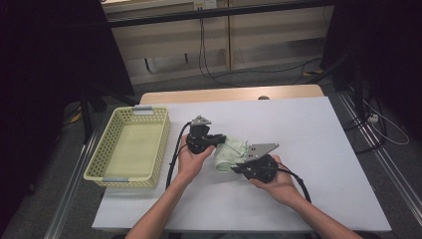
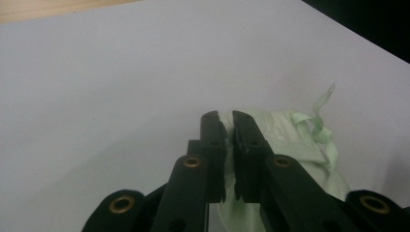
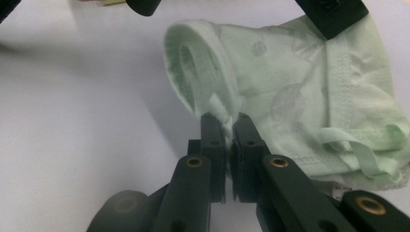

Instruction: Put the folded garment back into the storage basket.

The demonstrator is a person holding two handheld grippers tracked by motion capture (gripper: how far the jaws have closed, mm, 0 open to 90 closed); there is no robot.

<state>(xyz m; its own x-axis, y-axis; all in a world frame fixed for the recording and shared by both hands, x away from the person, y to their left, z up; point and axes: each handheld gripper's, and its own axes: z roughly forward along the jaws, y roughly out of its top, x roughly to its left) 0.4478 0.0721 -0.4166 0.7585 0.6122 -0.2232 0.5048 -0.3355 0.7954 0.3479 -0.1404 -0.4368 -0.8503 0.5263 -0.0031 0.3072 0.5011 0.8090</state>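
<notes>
Black jaws fill the foreground, and your right claw [image 3: 225,126] is pinched shut on a rolled edge of the garment [image 3: 290,92], a bit of pale green fabric bunched right between the tips. Over on the other side, your left claw [image 2: 228,126] is closed too, jaws almost together with what looks like a fold of the same cloth caught in the slit, and the rest of it trailing off behind with a thin strap curling up. From above, you've got both claws on the garment [image 1: 230,154] in the middle of the white worktop [image 1: 308,149], left claw [image 1: 219,140] at its upper left corner, right claw [image 1: 238,168] at its lower edge, the cloth bunched between them and resting on the surface. So the grip is made on both sides, that part looks done; what I'd judge is left is the handling itself, a fold or a lift across to the basket [image 1: 130,148]. That basket sits well apart to your left, pale yellow, perforated walls, and nothing lies in it as far as the high view lets me see. Nothing has gone in yet, so you're early to midway by my reckoning.
</notes>
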